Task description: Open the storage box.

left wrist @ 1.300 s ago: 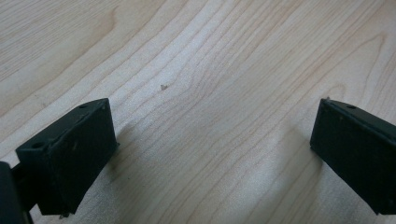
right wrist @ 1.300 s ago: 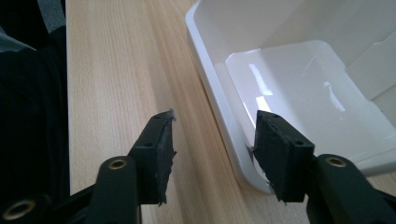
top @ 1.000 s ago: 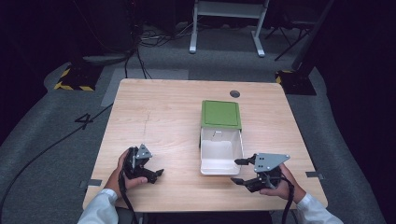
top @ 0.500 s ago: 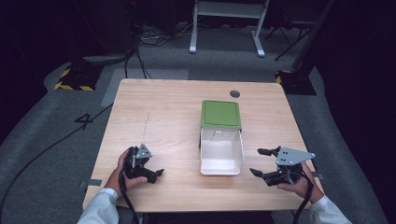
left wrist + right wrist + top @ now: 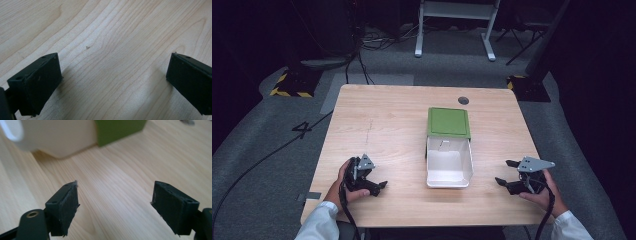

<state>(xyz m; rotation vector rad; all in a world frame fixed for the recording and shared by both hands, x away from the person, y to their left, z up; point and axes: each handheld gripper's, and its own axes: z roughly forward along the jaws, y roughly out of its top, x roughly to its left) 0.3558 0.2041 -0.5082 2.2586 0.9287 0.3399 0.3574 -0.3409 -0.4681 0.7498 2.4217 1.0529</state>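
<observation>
Your pale wooden worktop [image 5: 387, 130] carries one thing, and every place below is taken from it: the white rectangular plastic box with its green hinged lid [image 5: 449, 150] folded flat back on the far side. The box sits right of the worktop's middle, its open mouth facing up, and the tray looks empty apart from a small mark or tab on its far inner wall. A second ago your right tongs [image 5: 507, 173] were up against the near right corner of the box; now they rest well to its right, near the worktop's right edge. Their jaws have just been opening and now stand wide with nothing between them. The right gripper view shows bare wood between the pads and the box's white wall and green lid edge beyond. I judge that you have let go of the box and finished opening it. Your left tongs [image 5: 379, 186] have not moved from their spot well to the left of the box, and they also gape wide over bare wood, empty.
</observation>
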